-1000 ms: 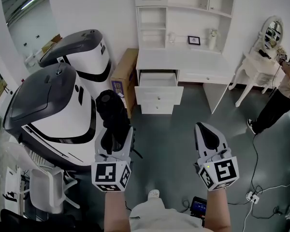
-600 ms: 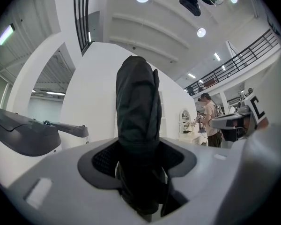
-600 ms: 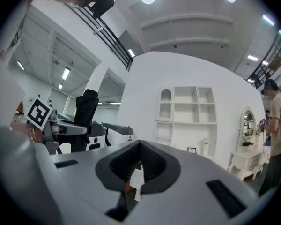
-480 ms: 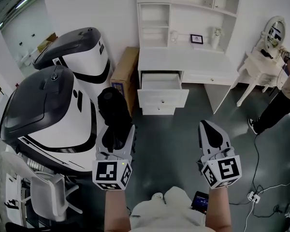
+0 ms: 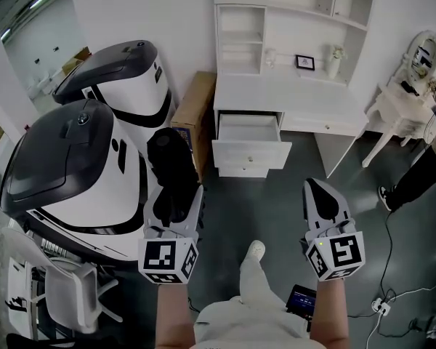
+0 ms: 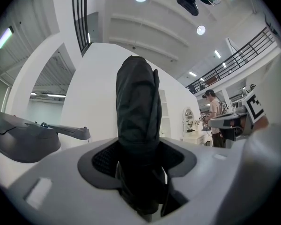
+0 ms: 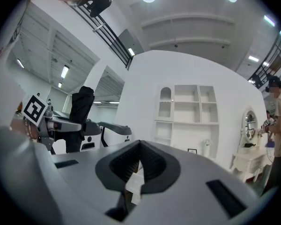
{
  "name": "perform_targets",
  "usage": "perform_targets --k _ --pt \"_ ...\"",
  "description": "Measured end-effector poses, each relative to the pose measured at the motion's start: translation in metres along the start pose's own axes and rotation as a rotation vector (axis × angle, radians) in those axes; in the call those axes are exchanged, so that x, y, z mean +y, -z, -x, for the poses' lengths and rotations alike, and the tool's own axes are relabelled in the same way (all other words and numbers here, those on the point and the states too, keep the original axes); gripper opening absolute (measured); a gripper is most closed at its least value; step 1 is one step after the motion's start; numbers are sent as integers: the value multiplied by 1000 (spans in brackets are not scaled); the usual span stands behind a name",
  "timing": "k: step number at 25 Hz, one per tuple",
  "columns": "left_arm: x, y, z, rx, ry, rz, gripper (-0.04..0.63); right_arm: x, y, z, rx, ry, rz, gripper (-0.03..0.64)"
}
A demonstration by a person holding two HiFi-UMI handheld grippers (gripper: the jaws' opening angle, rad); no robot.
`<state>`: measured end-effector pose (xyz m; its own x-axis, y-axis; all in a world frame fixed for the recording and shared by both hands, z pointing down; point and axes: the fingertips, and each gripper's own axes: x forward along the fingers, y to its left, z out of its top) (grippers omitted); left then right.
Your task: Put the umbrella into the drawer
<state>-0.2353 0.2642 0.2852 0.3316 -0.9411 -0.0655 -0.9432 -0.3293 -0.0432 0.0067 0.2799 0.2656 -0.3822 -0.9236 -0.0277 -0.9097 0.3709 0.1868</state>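
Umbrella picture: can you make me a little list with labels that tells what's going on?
Umbrella: black, folded, sticking out past the jaws that hold it
Left gripper: jaws closed on the umbrella
Right gripper: jaws together, holding nothing
Drawer: top one of the white desk, pulled open
Umbrella in drawer: not yet; dark floor lies between them
Someone else: a person stands at the right edge

The left claw (image 5: 174, 195) points level ahead, clamped on the umbrella (image 5: 168, 158); the right claw (image 5: 318, 192), alongside, is closed and empty.
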Motion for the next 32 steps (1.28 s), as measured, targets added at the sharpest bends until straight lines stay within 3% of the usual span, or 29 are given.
perform_targets --k 17,32 --pt "13 3 -145 10 -8 -57 245 -94 29 -119 -13 10 -46 8" --pt "23 10 -294 8 -12 -35 245 -191 44 -233 -20 27 -53 8"
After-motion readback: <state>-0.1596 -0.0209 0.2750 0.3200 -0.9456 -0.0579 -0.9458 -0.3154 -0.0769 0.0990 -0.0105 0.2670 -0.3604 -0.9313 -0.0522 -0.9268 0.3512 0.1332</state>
